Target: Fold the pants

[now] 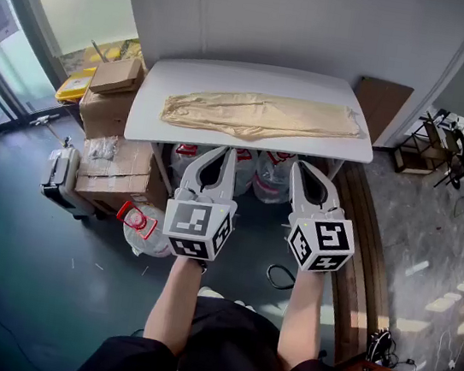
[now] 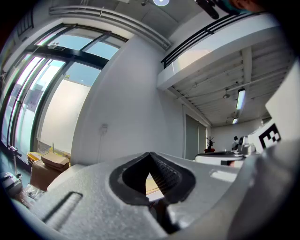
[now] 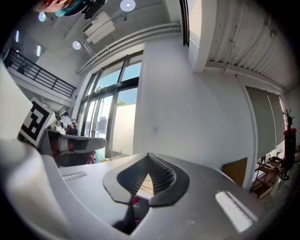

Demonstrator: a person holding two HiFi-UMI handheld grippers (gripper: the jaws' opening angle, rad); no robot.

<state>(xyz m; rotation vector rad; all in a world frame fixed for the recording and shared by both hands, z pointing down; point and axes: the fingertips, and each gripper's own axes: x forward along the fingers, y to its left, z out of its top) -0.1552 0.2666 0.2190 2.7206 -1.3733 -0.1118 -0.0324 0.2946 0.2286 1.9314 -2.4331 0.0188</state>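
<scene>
**A:** Where do we find the pants (image 1: 260, 115)?

**B:** Stretched lengthwise across the white table (image 1: 148, 121), flat but wrinkled, well ahead of us.

**A:** How do we expect them to handle?

**B:** We judge them light, soft and limp. The thin beige cloth will sag and bunch wherever we lift it, and nothing about it can break. A pinch on one layer may slip, so we would bite into a thick edge.

**A:** So where do we take hold?

**B:** At one end, on its two corners, one per hand, so that the end carries over evenly onto the other.

**A:** And our tongs?

**B:** The left tongs (image 1: 224, 151) have their tips together with nothing caught between them. The right tongs (image 1: 310, 173) are closed the same way, also empty. Both are level, short of the table's near edge, touching neither cloth nor tabletop. We must open them before any grab.
</scene>
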